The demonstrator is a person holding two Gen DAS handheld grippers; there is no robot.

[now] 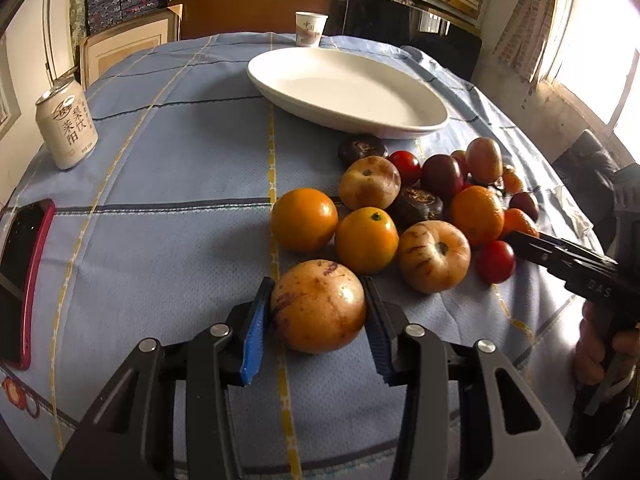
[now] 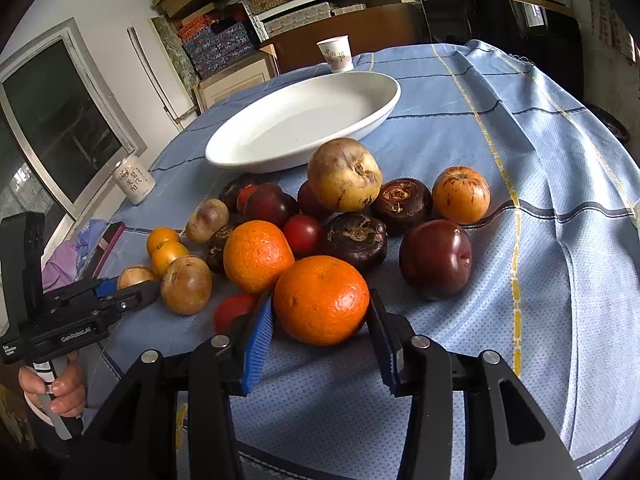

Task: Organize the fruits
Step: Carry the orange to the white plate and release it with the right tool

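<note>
Fruits (image 1: 416, 208) lie heaped on the blue checked tablecloth (image 1: 172, 216), just short of the empty white oval dish (image 1: 344, 88). Leftmost, the left gripper (image 1: 318, 312) pinches a speckled yellow-brown round fruit (image 1: 318, 306). Farther right, the right gripper (image 2: 321, 304) clasps a bright orange mandarin (image 2: 321, 300), both fruits resting on the cloth.

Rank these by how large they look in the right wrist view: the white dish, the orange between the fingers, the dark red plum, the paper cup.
1. white dish
2. orange, though nearness to the camera enlarges it
3. dark red plum
4. paper cup, far off, so its true size against the fruit is unsure
</note>
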